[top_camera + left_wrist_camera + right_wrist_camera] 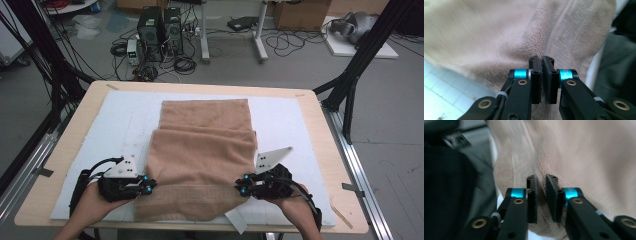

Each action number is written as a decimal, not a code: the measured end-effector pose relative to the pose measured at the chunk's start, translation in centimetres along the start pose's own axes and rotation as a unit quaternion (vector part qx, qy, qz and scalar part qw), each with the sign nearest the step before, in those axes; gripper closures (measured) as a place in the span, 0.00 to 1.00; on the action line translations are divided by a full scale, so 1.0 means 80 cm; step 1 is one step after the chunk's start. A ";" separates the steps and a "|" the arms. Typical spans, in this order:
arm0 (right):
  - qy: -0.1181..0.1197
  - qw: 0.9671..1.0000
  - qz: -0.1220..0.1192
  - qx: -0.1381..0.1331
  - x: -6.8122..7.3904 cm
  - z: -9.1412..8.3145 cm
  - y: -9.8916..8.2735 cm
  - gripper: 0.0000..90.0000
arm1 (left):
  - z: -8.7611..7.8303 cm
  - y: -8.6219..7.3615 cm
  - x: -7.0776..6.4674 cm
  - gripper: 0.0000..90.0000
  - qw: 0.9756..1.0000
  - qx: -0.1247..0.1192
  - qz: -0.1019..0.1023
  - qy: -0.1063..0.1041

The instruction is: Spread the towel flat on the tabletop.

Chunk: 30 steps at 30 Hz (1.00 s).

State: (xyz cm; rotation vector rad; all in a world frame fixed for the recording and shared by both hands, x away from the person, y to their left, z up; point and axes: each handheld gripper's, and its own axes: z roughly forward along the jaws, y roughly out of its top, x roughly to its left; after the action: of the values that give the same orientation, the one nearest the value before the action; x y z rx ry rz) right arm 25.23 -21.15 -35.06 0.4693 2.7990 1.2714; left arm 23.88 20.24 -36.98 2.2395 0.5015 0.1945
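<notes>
The left gripper [148, 186] pinches the brown towel's [202, 150] edge at seven o'clock, the right gripper [241, 186] clamps its edge at five o'clock, and the partly folded towel lies mid-table on the white mat [125, 120].

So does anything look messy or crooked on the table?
Mostly the brown towel: its near end hangs unevenly over the table's front edge, pinched at each side by the left gripper and right gripper. A white tag sticks out underneath.
</notes>
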 end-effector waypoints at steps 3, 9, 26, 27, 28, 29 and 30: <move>-0.016 0.999 0.001 -0.028 -0.001 -0.014 0.010 0.73 | 0.003 0.000 0.011 0.73 0.999 0.000 -0.013 0.030; -0.082 0.996 0.024 0.029 -0.047 0.026 -0.004 0.62 | 0.047 -0.009 0.041 0.68 0.998 -0.001 -0.040 0.046; -0.065 0.994 0.076 0.048 -0.086 0.078 -0.064 0.95 | 0.095 -0.021 0.053 0.93 0.995 0.055 -0.037 0.072; -0.069 0.994 0.070 0.055 -0.083 0.078 -0.061 0.95 | 0.095 -0.020 0.053 0.94 0.995 0.054 -0.036 0.075; -0.073 0.993 0.066 0.058 -0.082 0.079 -0.060 0.95 | 0.094 -0.020 0.052 0.94 0.995 0.054 -0.036 0.076; -0.077 0.993 0.059 0.065 -0.080 0.079 -0.057 0.96 | 0.093 -0.020 0.053 0.95 0.995 0.052 -0.036 0.077; -0.083 0.993 0.054 0.066 -0.078 0.078 -0.054 0.96 | 0.090 -0.020 0.053 0.95 0.995 0.046 -0.037 0.080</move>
State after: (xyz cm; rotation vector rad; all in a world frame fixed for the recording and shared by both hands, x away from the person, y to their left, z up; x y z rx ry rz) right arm 31.00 -21.00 -42.99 0.7081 2.7603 1.0160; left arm 29.39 17.95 -42.97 2.3018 0.6910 0.3187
